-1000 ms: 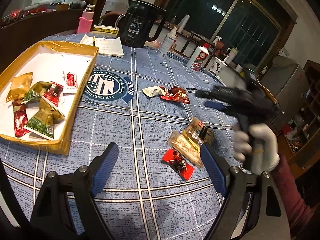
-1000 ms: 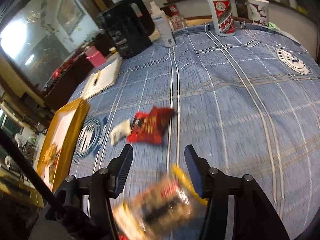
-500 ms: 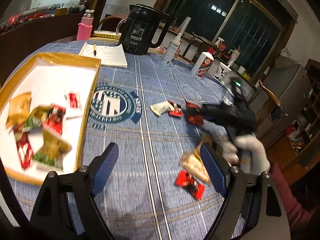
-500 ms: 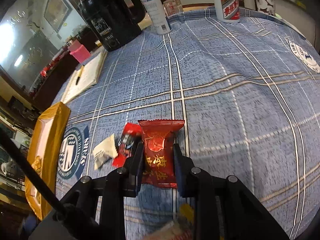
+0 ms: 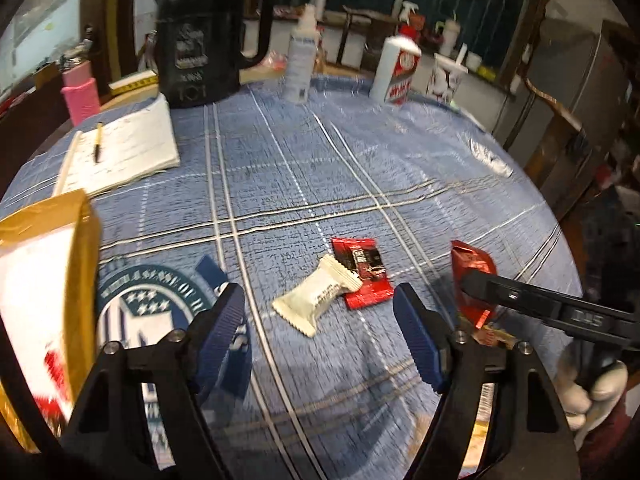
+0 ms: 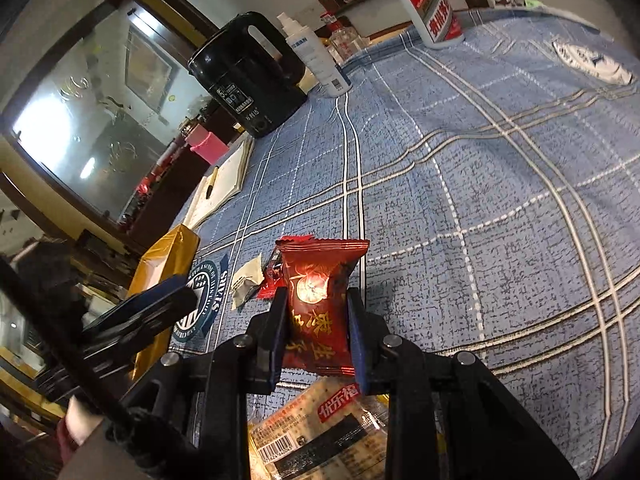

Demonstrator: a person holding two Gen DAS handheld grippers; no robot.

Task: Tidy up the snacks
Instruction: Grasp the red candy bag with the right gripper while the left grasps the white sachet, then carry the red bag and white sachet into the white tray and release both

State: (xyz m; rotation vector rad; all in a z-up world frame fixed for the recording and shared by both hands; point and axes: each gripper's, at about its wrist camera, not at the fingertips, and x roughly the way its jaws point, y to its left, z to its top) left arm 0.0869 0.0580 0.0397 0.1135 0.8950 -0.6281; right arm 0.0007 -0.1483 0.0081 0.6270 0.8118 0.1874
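While the right gripper (image 6: pixel 318 330) pinches the red packet (image 6: pixel 320 300), the left gripper (image 5: pixel 320 320) stands spread.

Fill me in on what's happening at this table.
A person is sorting snacks with two handheld grippers. The right gripper is shut on a dark red foil snack packet. The left gripper, jaws open and just narrowing, has nothing between them, aimed at a white wrapped snack overlapping a red-and-black packet beside the yellow cardboard tray.
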